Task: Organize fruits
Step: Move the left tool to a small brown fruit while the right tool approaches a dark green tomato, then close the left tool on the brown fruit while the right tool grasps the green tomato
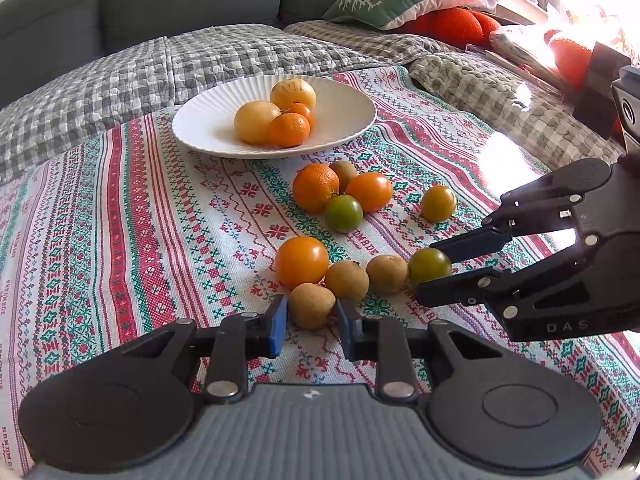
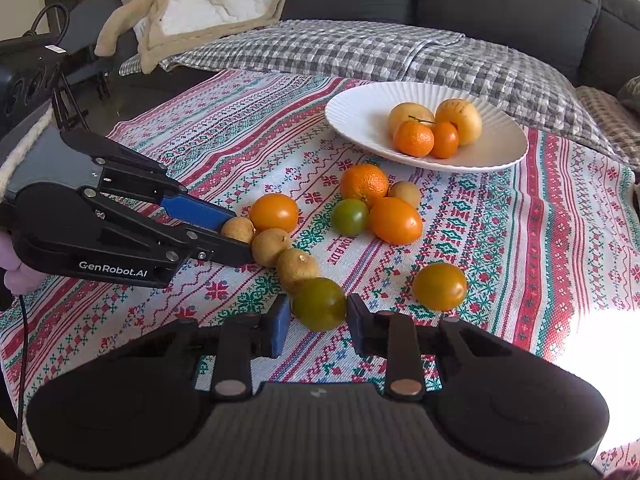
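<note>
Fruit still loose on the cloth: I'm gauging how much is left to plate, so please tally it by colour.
Orange fruit: 3
Brown fruit: 4
Green fruit: 2
Amber fruit: 1
Total: 10

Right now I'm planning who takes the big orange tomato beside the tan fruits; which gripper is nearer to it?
Left. The left gripper straddles a tan fruit touching the orange tomato; the right gripper is at the green tomato, across the row.
</note>
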Tool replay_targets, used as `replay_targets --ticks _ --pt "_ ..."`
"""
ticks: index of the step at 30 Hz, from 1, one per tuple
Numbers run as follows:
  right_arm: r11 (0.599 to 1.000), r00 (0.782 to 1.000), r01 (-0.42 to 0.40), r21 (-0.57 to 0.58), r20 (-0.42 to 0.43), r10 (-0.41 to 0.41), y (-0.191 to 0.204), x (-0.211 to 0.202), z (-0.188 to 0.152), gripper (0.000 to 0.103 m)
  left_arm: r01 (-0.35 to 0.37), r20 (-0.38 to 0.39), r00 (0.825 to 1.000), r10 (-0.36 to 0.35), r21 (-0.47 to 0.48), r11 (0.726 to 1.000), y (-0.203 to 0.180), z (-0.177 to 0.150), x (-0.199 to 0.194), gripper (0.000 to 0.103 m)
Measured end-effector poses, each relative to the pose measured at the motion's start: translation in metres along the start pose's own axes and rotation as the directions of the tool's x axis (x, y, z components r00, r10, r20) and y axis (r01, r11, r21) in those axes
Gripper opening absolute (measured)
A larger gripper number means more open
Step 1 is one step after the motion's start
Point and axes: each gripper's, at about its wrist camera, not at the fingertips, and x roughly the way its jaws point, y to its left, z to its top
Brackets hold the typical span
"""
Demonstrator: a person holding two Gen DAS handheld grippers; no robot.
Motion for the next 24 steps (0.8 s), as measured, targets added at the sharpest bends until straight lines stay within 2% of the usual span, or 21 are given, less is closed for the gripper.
replay_targets --ticks 24 --pt "1.0 0.999 0.012 0.008 0.037 -0.012 -0.005 -0.01 0.009 0.026 0.001 0.056 0.998 0.0 -0.019 1.0 -0.001 0.009 -0.01 0.003"
